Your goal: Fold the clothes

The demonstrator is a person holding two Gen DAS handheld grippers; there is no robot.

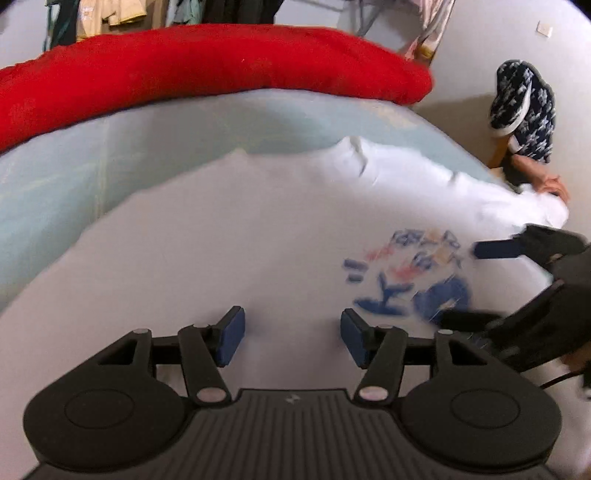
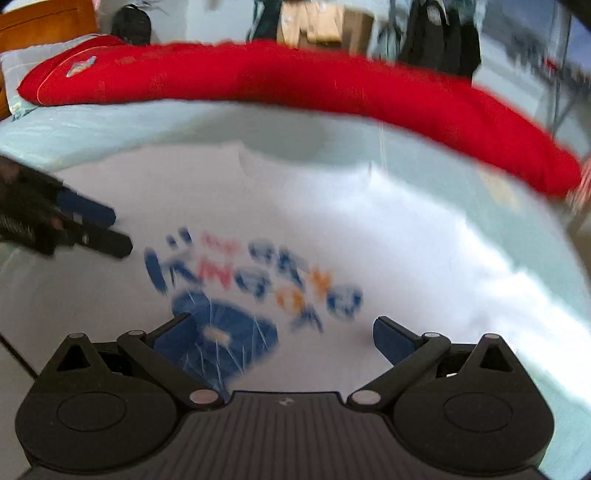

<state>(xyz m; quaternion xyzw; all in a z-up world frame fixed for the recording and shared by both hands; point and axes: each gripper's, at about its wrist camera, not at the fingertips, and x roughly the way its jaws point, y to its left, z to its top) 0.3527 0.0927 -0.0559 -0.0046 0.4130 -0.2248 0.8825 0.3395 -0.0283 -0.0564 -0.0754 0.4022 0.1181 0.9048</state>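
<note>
A white T-shirt (image 1: 221, 236) with a blue, red and orange print (image 1: 413, 273) lies spread flat on a pale blue bed. It also shows in the right wrist view (image 2: 369, 236), print (image 2: 255, 291) toward the left. My left gripper (image 1: 292, 336) is open and empty just above the plain white part of the shirt; it also shows at the left of the right wrist view (image 2: 92, 229). My right gripper (image 2: 280, 343) is open and empty over the print, and shows at the right edge of the left wrist view (image 1: 476, 284).
A long red quilt (image 1: 207, 62) lies along the far side of the bed (image 1: 55, 177), also in the right wrist view (image 2: 332, 81). A patterned dark garment (image 1: 524, 107) hangs on a chair to the right. Clothes hang behind the bed (image 2: 325, 22).
</note>
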